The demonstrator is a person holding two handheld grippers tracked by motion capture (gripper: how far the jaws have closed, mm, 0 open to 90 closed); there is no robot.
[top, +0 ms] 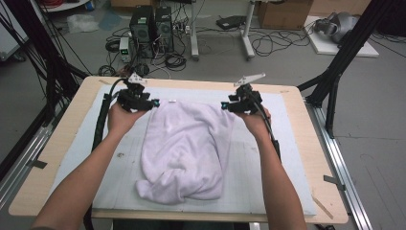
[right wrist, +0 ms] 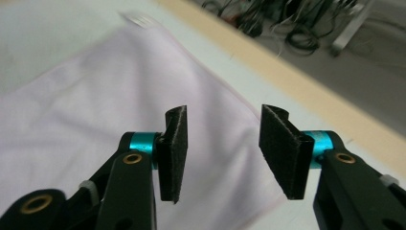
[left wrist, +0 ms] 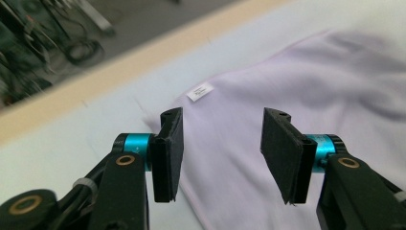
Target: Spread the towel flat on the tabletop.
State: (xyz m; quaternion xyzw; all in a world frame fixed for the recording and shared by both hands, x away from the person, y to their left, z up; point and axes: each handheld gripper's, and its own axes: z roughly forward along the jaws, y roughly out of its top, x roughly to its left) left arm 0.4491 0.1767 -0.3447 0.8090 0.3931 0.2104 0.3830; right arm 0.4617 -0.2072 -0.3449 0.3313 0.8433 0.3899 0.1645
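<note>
A pale lilac towel (top: 184, 148) lies crumpled on the white mat (top: 72, 153), its far edge spread flat and its near end bunched. My left gripper (top: 154, 103) hovers at the towel's far left corner, jaws apart, nothing between them. In the left gripper view the towel (left wrist: 287, 86) with its small white label (left wrist: 200, 91) lies below the open left gripper (left wrist: 222, 153). My right gripper (top: 224, 105) hovers at the far right corner, also open and empty. In the right gripper view the towel (right wrist: 95, 105) and its hemmed edge lie under the right gripper (right wrist: 222, 153).
The mat covers a light wooden table (top: 316, 158). Beyond the far edge the floor holds computer towers (top: 151, 28), tangled cables (top: 273, 40) and table legs (top: 246, 33). Black frame struts (top: 340, 62) stand at right and left of the table.
</note>
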